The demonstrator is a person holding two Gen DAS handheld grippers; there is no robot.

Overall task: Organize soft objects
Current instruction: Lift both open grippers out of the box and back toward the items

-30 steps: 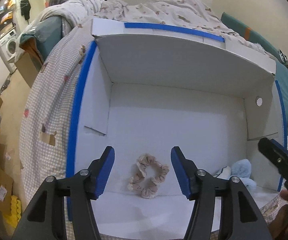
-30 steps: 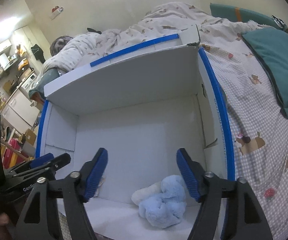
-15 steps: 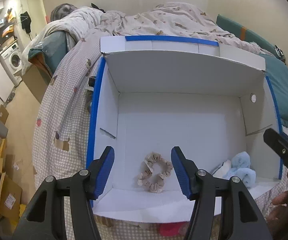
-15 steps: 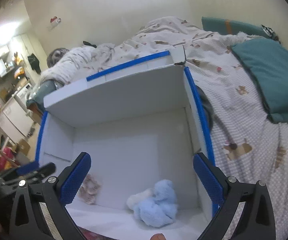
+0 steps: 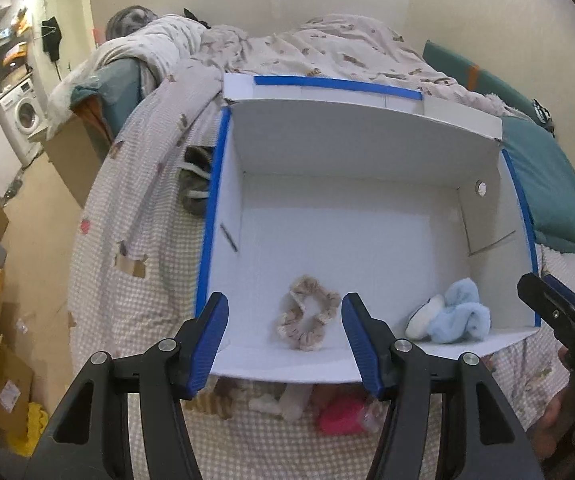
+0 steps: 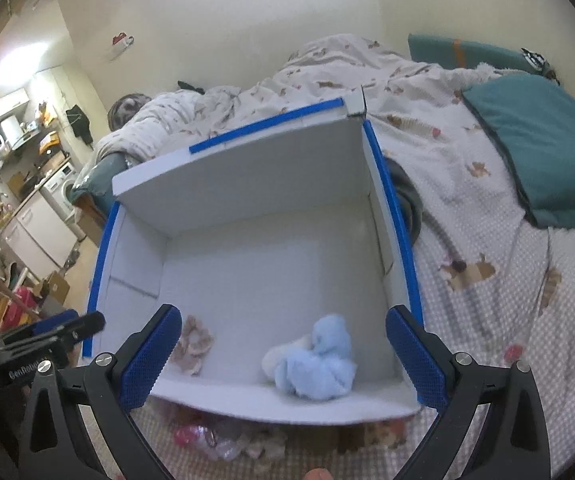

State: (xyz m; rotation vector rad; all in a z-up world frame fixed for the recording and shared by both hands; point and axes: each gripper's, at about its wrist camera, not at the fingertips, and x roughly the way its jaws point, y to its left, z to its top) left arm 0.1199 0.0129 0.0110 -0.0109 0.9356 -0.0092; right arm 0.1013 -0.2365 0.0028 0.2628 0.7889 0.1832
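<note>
A white cardboard box [image 5: 351, 216] with blue-taped edges sits on a checked bedspread [image 5: 135, 248]. The left gripper [image 5: 283, 332] hangs spread and empty above the box's near left side, over a beige scrunchie [image 5: 307, 318] lying on the floor inside. To the right, a light blue plush toy [image 6: 315, 364] lies near the box's front right corner, below the right gripper [image 6: 283, 356], whose jaws are spread wide and hold nothing.

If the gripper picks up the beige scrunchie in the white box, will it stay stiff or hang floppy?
Probably floppy: the beige scrunchie lies as a crumpled, ruffled fabric loop. It looks light, so it may slide on the smooth floor of the white box when pushed. It is unlikely to roll.
</note>
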